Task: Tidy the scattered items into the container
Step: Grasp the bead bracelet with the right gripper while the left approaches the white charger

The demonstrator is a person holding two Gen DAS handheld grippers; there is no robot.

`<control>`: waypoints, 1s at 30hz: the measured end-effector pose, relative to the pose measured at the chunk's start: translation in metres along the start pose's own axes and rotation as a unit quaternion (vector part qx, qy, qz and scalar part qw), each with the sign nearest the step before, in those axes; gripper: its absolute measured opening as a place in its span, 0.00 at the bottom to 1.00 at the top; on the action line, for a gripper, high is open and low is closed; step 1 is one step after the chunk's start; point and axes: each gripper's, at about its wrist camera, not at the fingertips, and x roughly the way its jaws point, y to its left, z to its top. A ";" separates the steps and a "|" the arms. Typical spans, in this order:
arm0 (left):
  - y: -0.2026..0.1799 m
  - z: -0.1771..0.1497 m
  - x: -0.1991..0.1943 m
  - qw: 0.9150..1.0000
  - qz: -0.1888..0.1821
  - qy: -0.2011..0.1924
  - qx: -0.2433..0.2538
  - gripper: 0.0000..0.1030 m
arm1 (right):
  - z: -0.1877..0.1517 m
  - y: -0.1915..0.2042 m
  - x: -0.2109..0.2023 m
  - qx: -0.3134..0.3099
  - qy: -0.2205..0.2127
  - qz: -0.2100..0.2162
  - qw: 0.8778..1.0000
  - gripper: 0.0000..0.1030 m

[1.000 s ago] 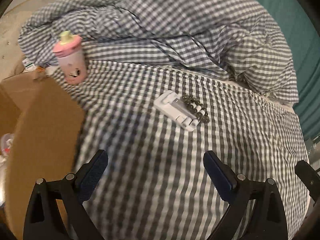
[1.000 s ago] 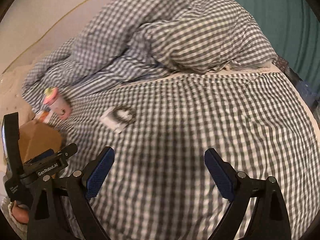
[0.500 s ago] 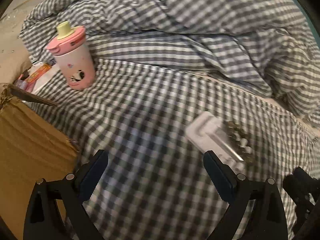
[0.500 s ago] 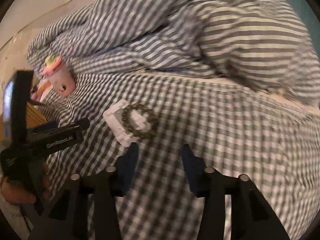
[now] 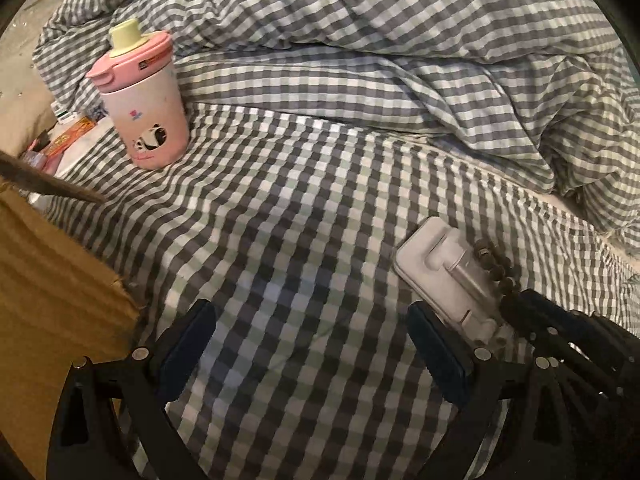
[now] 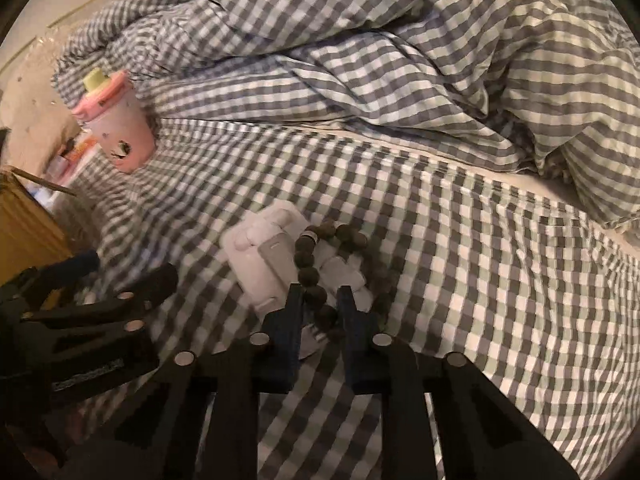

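A dark bead bracelet (image 6: 320,256) lies on a white folded stand (image 6: 260,264) on the checked bed sheet. My right gripper (image 6: 320,304) has its fingers close together around the near part of the bracelet. In the left wrist view the stand (image 5: 444,272) and the bracelet (image 5: 500,272) lie just beyond my right finger. My left gripper (image 5: 312,340) is open and empty over the sheet. A pink sippy cup (image 5: 140,100) stands upright at the far left; it also shows in the right wrist view (image 6: 116,124).
A brown cardboard box (image 5: 44,280) stands at the left edge of the bed, also in the right wrist view (image 6: 28,224). A rumpled checked duvet (image 5: 400,40) fills the back. Small packets (image 5: 72,136) lie behind the cup.
Both grippers have moved forward toward the stand and the cup. My right gripper's fingers have closed from wide open to narrow around the bracelet. My left gripper stayed open.
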 end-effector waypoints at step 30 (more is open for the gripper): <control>-0.061 0.005 0.047 0.994 -0.104 0.028 0.004 0.98 | -0.023 -0.069 -0.043 0.078 -0.040 0.008 0.996 0.22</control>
